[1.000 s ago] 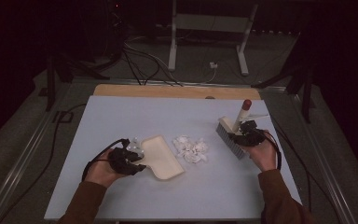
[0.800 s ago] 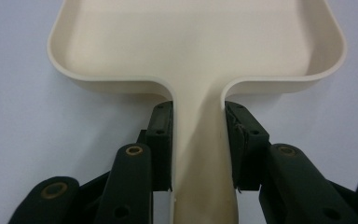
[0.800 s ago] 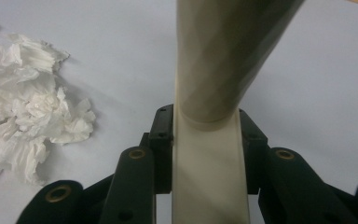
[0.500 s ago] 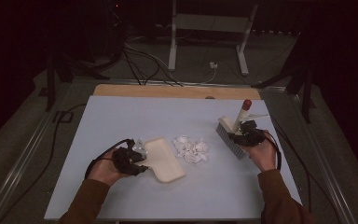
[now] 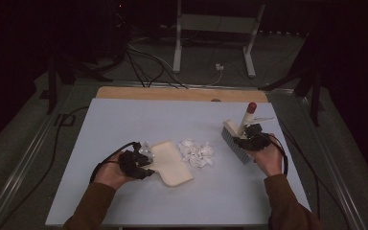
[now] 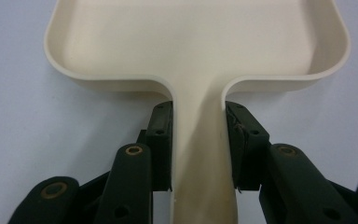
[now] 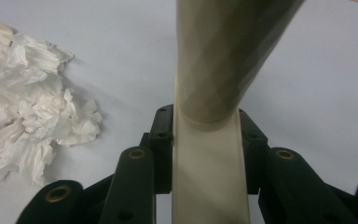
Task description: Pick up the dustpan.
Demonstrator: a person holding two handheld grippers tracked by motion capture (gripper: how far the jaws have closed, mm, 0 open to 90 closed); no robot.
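The dustpan [image 5: 171, 163] has been shifted slightly; its handle is clamped by the left gripper [image 5: 141, 162], mouth toward the paper scraps [image 5: 197, 153]. The brush [image 5: 239, 136] handle, tilted upward, is clamped by the right gripper [image 5: 249, 139].

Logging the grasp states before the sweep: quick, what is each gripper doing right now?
Left gripper: shut on the dustpan by its handle.
Right gripper: shut on the brush by its handle.

Table [image 5: 124, 120]: dustpan [image 5: 172, 163], paper scraps [image 5: 197, 153], brush [image 5: 235, 141].
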